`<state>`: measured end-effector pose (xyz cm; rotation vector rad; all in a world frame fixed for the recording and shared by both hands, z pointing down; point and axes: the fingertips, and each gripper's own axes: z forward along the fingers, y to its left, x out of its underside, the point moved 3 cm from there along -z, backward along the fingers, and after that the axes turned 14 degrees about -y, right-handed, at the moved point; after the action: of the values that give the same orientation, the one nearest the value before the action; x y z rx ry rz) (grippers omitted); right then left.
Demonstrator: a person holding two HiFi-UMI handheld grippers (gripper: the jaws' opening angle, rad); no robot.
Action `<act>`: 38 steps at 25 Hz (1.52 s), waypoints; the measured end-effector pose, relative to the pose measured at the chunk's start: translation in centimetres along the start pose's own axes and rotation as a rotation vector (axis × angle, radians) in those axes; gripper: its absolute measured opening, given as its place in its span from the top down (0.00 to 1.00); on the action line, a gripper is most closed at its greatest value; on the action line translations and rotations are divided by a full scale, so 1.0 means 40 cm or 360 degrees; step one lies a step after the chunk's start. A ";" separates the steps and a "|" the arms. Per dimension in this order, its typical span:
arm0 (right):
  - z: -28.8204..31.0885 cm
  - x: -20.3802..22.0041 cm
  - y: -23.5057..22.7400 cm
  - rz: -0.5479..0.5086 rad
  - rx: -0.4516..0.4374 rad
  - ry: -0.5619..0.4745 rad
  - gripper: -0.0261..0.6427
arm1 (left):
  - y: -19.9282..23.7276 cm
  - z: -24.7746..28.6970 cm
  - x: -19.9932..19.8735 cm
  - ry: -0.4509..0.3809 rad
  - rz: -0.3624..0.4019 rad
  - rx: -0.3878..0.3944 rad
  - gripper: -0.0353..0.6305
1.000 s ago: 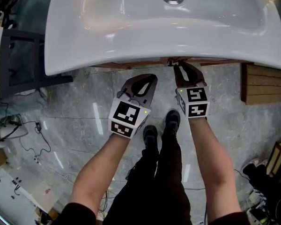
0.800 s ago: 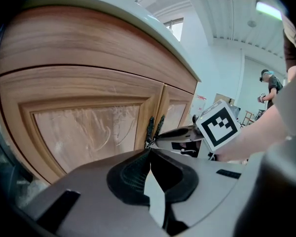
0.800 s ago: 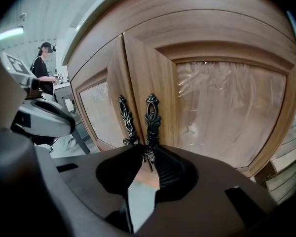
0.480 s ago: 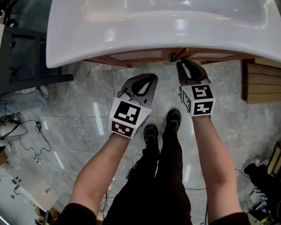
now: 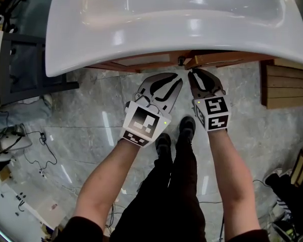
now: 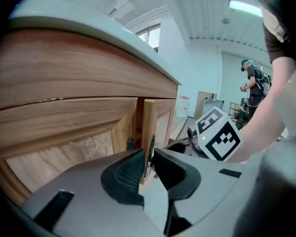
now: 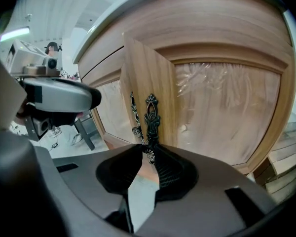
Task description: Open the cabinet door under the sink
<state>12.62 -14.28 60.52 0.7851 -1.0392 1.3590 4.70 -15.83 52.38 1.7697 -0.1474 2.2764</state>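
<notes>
Under the white sink (image 5: 141,29), the wooden cabinet's right door (image 5: 217,59) stands slightly ajar. My right gripper (image 5: 192,74) is shut on that door's dark ornate handle (image 7: 151,115), the pads pinching its lower end in the right gripper view (image 7: 149,154). My left gripper (image 5: 178,78) hovers just left of it, short of the door. Its jaws have just been opening and stand a narrow gap apart (image 6: 149,157). Nothing is between them; the door's free edge (image 6: 149,117) shows beyond the gap. The left door (image 6: 64,132) is closed.
A black stand (image 5: 25,64) is at the left beside the cabinet. A slatted wooden piece (image 5: 288,87) sits at the right. My shoes (image 5: 184,130) stand on the marble floor just below the grippers. Cables (image 5: 35,145) trail at left. A person (image 6: 254,83) stands far off.
The right door has swung out a little with my right gripper on its handle. My left gripper has risen toward the door's edge, rolled, and its jaws have parted.
</notes>
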 end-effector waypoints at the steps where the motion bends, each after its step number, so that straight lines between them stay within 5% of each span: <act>1: -0.004 0.003 0.001 -0.0012 -0.0015 0.0005 0.82 | -0.005 0.010 -0.009 -0.0010 0.0022 0.0026 0.83; 5: -0.017 0.007 0.001 -0.0037 -0.0058 0.0010 0.82 | -0.018 0.045 -0.029 -0.0040 0.0050 0.0125 0.74; 26: -0.073 0.033 0.003 0.0000 -0.0117 -0.0005 0.82 | -0.069 0.132 -0.094 -0.0128 0.0080 0.0326 0.78; 38: -0.195 0.060 -0.001 0.0139 0.0094 -0.0021 0.79 | -0.189 0.105 -0.088 -0.0088 0.0116 0.0462 0.81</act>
<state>13.48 -6.21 59.82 0.8008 -1.0583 1.4662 11.42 -10.01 49.48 1.9975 0.1171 2.4018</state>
